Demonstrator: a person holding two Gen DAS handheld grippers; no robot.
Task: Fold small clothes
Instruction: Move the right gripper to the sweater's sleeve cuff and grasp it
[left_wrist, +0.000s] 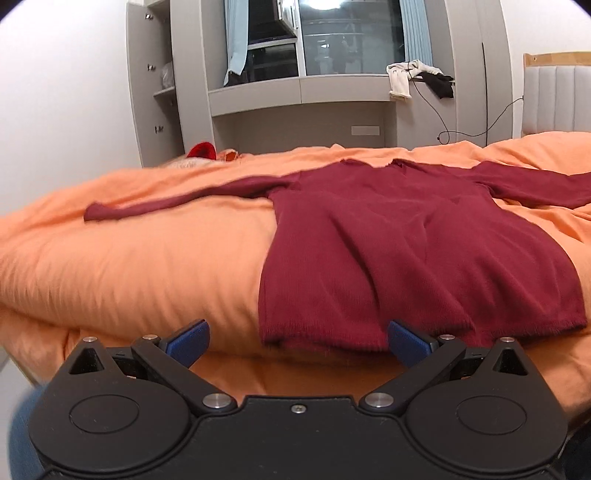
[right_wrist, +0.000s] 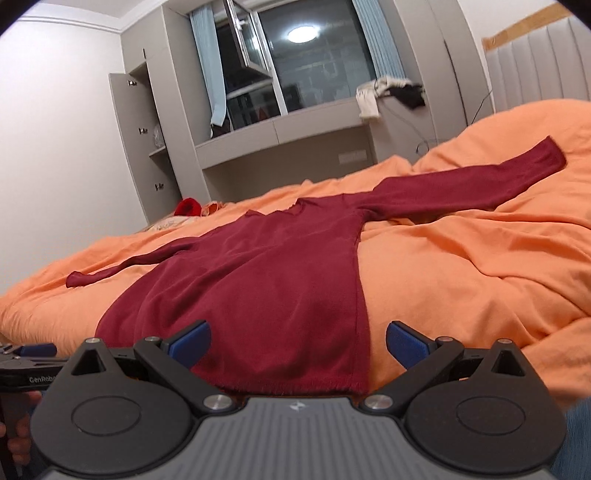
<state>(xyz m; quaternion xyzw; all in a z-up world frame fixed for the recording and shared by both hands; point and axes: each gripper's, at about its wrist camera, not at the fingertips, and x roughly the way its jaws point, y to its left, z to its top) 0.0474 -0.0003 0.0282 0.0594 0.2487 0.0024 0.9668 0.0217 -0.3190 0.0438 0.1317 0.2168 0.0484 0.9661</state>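
Note:
A dark red long-sleeved sweater (left_wrist: 399, 243) lies flat on the orange bedcover (left_wrist: 147, 258), hem toward me and both sleeves spread out sideways. My left gripper (left_wrist: 298, 341) is open just in front of the hem's left corner, with nothing between its blue pads. In the right wrist view the sweater (right_wrist: 266, 280) fills the middle of the bedcover (right_wrist: 461, 258). My right gripper (right_wrist: 298, 341) is open over the hem's right corner and holds nothing. The left gripper (right_wrist: 26, 354) shows at the left edge of that view.
Grey built-in cabinets and a window ledge (left_wrist: 299, 88) stand behind the bed, with white and black clothes (left_wrist: 417, 77) draped on the ledge. A red item (left_wrist: 202, 150) lies at the far left of the bed. A padded headboard (right_wrist: 543, 62) is at the right.

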